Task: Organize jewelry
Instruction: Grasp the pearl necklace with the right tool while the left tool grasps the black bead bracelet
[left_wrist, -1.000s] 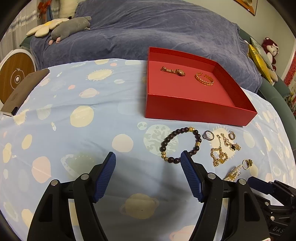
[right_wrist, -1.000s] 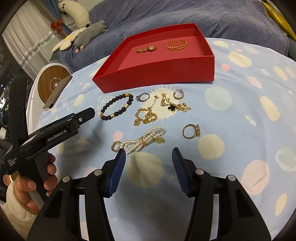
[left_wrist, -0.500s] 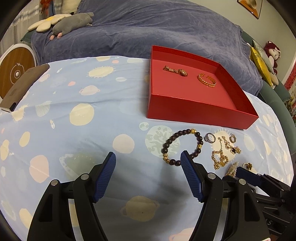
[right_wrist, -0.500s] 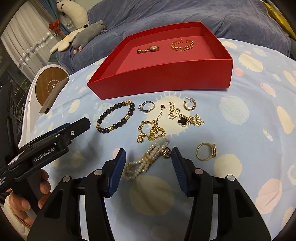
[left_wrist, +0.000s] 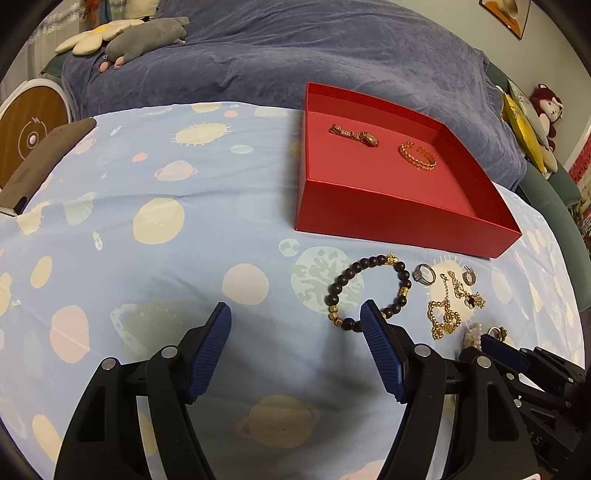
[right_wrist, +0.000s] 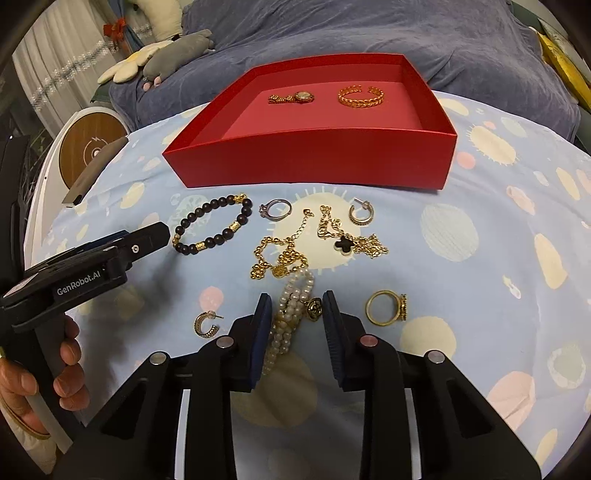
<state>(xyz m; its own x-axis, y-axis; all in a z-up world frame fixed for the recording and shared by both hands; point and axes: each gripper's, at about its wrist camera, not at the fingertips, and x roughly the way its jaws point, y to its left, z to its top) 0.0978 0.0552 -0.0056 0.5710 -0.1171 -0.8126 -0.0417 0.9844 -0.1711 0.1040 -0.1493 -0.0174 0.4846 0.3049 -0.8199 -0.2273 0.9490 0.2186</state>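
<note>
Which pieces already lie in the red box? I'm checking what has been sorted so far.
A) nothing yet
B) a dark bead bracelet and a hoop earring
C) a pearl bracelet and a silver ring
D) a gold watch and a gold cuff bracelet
D: only the gold watch and the gold cuff bracelet lie on the floor of the red box; all other jewelry is on the cloth.

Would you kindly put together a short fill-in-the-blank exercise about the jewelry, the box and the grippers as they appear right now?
1. The box on the spotted cloth is coloured ____.
2. Inside the box lie a gold watch and a gold ____.
3. The right gripper has just been closing, with the ____ bracelet between its pads.
4. The left gripper hangs open beside the dark ____ bracelet.

Missing words: red; bangle; pearl; beaded
</note>
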